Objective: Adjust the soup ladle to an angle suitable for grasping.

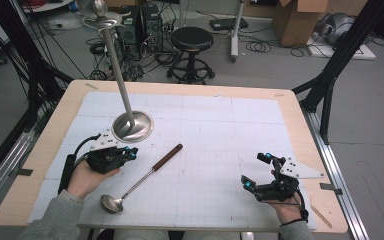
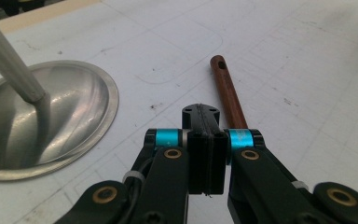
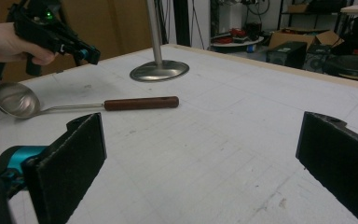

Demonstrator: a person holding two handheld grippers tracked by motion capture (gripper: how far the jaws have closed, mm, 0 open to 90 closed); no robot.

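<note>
Ladle (image 1: 140, 179) flat on table (image 1: 280, 107); left gripper (image 1: 130, 151) closed, just beside handle.

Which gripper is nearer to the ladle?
Left. The left gripper hovers shut just beside the ladle handle; the right gripper sits open far across the mat.

The ladle (image 1: 141, 177) lies on the table (image 1: 290, 107), in front of the stand (image 1: 132, 125), between the left tool (image 1: 130, 152) and right tool (image 1: 256, 170).
</note>
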